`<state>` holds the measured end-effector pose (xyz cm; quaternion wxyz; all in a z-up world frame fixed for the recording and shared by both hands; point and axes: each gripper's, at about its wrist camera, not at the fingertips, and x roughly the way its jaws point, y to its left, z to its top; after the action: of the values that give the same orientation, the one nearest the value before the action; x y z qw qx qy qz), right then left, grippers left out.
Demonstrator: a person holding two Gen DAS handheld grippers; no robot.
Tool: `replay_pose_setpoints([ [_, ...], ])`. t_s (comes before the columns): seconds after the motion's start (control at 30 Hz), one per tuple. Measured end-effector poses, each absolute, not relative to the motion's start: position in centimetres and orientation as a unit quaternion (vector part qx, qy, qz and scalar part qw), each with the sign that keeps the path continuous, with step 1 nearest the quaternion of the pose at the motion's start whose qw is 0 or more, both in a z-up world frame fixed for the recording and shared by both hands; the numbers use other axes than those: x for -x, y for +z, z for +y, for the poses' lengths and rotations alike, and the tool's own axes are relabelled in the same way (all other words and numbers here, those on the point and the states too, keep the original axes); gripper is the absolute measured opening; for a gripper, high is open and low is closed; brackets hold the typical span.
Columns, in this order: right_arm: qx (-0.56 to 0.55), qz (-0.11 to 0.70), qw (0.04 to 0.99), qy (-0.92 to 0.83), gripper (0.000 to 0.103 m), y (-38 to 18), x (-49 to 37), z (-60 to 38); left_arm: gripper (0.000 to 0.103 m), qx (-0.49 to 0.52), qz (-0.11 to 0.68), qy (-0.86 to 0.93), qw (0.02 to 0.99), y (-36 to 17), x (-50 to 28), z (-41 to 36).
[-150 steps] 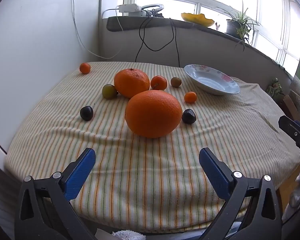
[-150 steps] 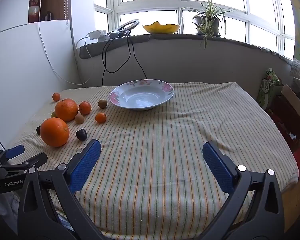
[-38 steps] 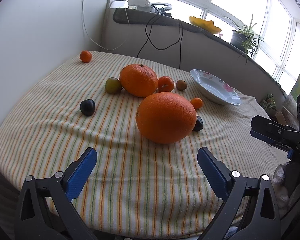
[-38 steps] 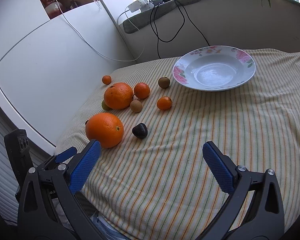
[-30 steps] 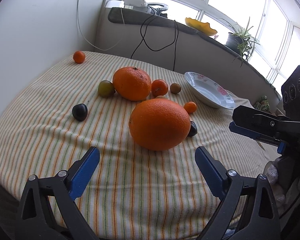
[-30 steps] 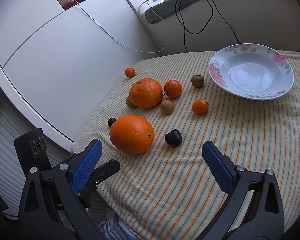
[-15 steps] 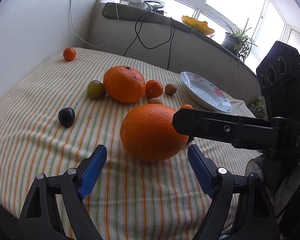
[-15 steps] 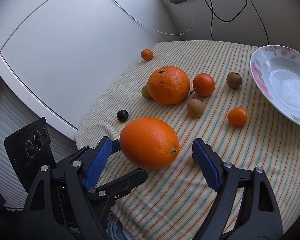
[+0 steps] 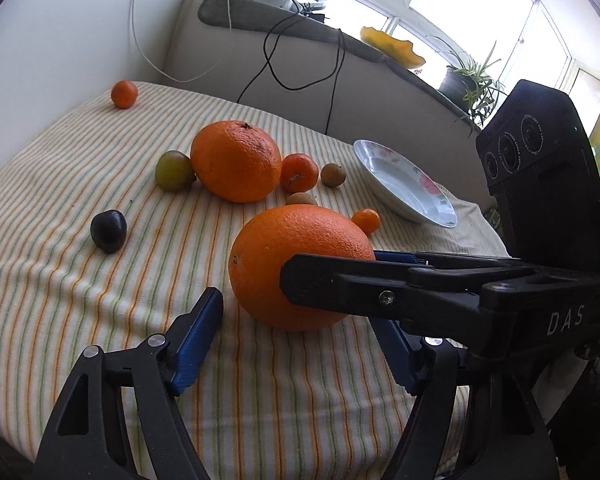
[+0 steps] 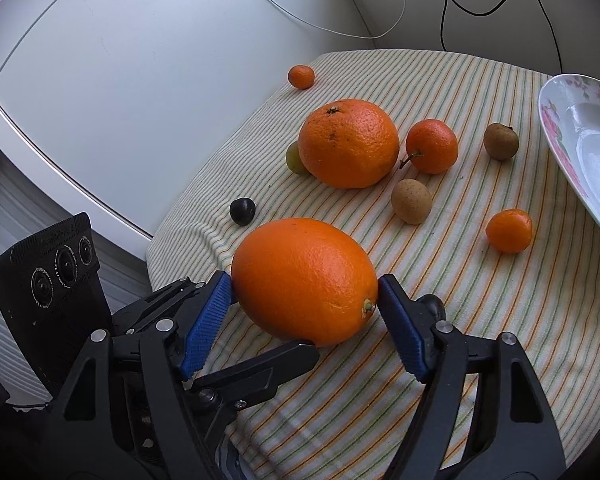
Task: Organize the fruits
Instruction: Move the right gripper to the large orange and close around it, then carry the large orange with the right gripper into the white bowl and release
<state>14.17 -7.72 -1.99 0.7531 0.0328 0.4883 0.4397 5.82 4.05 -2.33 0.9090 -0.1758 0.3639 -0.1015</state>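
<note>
A large orange (image 9: 276,256) (image 10: 304,276) rests on the striped cloth near the table's front edge. My right gripper (image 10: 304,312) is shut on it, with a blue pad pressed against each side. In the left wrist view the right gripper (image 9: 332,268) reaches in from the right across the orange. My left gripper (image 9: 296,316) is open just in front of the orange and holds nothing. A flowered white plate (image 9: 404,184) (image 10: 580,140) sits empty at the back right.
A second big orange (image 9: 236,160), a green fruit (image 9: 174,170), a tangerine (image 9: 299,172), a dark plum (image 9: 108,230), two brown fruits (image 10: 411,201) and a small orange fruit (image 10: 509,230) lie on the cloth. A lone tangerine (image 9: 124,94) sits far left. A white wall borders the left.
My right gripper swung left to the near orange and its fingers closed onto it. My left gripper moved closer to the same orange and stayed open.
</note>
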Motion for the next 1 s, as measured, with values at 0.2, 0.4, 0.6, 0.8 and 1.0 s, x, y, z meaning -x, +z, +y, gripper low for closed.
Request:
replay_pose_setpoints([
  [0.2, -0.032, 0.489, 0.753, 0.440, 0.077, -1.9, -14.3, -7.8, 0.069, 0.176, 0.362, -0.105, 0.909, -2.2, -5.9, 4.0],
  [0.4, -0.031, 0.486, 0.755, 0.439, 0.077, -1.7, -14.0, -7.9, 0.069, 0.171, 0.364, -0.101, 0.910, -2.1, -6.1, 3.8],
  [0.6, -0.035, 0.479, 0.758, 0.441, 0.077, -0.9, -13.9, -8.2, 0.069, 0.164, 0.359, -0.101, 0.913, -1.4, -6.0, 3.6],
  [0.8, -0.041, 0.463, 0.769, 0.438, 0.077, 0.5, -14.4, -9.8, 0.069, 0.152, 0.350, -0.109, 0.918, -0.2, -6.7, 2.6],
  [1.0, -0.048, 0.451, 0.782, 0.427, 0.077, 1.9, -15.4, -12.3, 0.069, 0.141, 0.345, -0.128, 0.919, 0.9, -8.2, 0.7],
])
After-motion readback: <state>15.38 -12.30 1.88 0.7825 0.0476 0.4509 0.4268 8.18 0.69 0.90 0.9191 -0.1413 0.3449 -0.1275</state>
